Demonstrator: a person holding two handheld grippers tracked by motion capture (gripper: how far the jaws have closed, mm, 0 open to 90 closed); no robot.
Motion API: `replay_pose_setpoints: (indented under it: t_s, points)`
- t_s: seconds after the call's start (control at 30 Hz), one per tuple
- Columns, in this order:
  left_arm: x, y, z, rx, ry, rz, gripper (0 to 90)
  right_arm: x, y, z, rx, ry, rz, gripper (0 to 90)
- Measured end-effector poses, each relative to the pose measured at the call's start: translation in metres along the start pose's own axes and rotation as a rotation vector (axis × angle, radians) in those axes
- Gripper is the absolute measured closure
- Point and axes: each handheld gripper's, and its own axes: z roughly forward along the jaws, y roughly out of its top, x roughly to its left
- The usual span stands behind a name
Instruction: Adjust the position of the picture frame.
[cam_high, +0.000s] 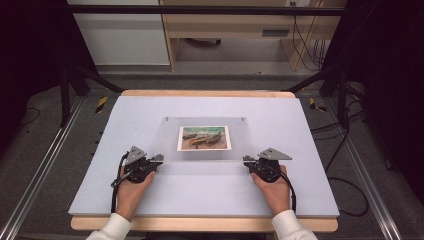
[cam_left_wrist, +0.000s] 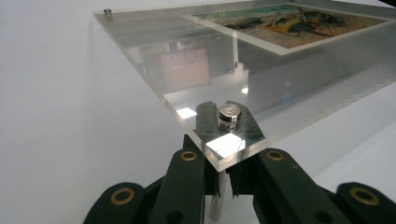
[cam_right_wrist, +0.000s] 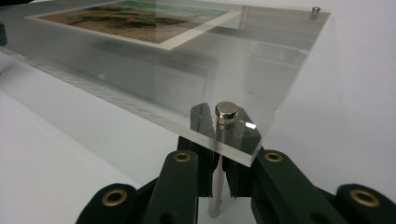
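Observation:
A clear acrylic panel (cam_high: 170, 142) with a landscape picture (cam_high: 204, 138) in it lies raised above the pale board (cam_high: 200, 195) on short metal posts. My left gripper (cam_high: 159, 159) is at the panel's near left corner. In the left gripper view its jaws (cam_left_wrist: 223, 179) are shut on the metal post (cam_left_wrist: 218, 200) below the round cap (cam_left_wrist: 229, 113). My right gripper (cam_high: 246, 160) is at the near right corner. There its jaws (cam_right_wrist: 217, 175) are shut on the post (cam_right_wrist: 215, 191) under the cap (cam_right_wrist: 226, 112).
Small caps mark the panel's far corners (cam_high: 166, 119) (cam_high: 243, 119). The board rests on a wooden table (cam_high: 200, 224). Metal rails (cam_high: 35, 180), cables (cam_high: 345, 190) and a wooden cabinet (cam_high: 225, 30) surround the table.

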Motion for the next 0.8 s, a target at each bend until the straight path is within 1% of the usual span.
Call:
replay_pose_setpoints:
  t_s: [0.17,0.47,0.57,0.67,0.8]
  points:
    - [0.0002,0.0002,0.0002,0.001,-0.002,0.002,82.9,0.0001,0.0000,0.0003,-0.002,0.003,-0.002,81.2]
    - [-0.0001,0.0003,0.0002,0.000,0.001,0.006,82.4,0.0006,0.0000,-0.0003,0.001,0.002,0.002,76.1]
    - [-0.0008,0.0007,-0.0002,0.002,0.011,0.021,82.1,0.0001,0.0001,-0.0005,0.002,0.000,0.004,74.5]
    - [-0.0007,0.0007,-0.0001,0.001,0.010,0.020,82.0,0.0001,0.0001,-0.0005,0.002,0.000,0.004,74.4]
    - [-0.0005,0.0007,0.0001,0.000,0.008,0.019,81.6,0.0002,0.0002,-0.0007,0.002,-0.003,0.004,71.9]
